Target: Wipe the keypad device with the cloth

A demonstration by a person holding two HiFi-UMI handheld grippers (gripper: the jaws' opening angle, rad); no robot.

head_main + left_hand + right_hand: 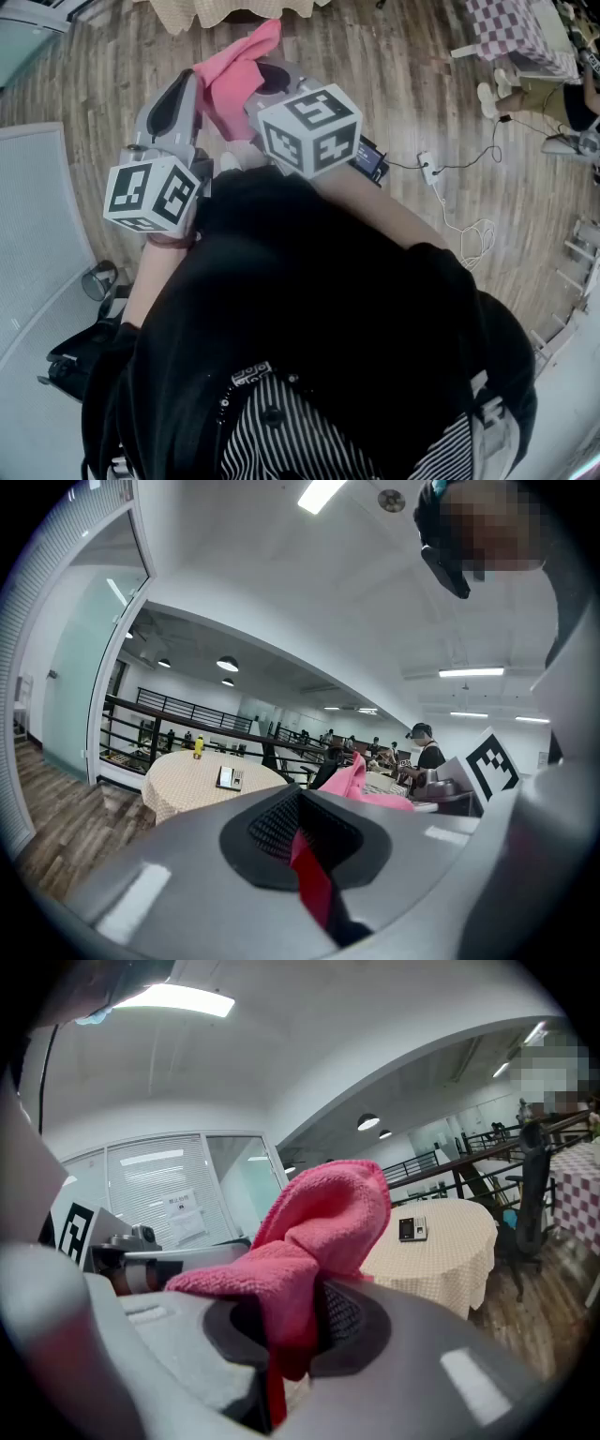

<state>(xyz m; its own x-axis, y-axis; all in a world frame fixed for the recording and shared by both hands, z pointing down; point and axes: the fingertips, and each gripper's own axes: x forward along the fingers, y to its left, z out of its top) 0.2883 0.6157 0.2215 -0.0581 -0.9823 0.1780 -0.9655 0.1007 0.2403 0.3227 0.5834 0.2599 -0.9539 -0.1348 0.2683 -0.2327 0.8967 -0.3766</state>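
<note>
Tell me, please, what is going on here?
A person holds a gripper in each hand. The right gripper is shut on a pink cloth. The left gripper is shut with nothing in it. The keypad device lies on a round table some way off, so no wiping is under way yet.

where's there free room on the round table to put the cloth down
Most of the round table is bare, with free tablecloth all round the keypad device. A small yellow thing stands at one edge. The cloth is clamped in the right gripper.
</note>
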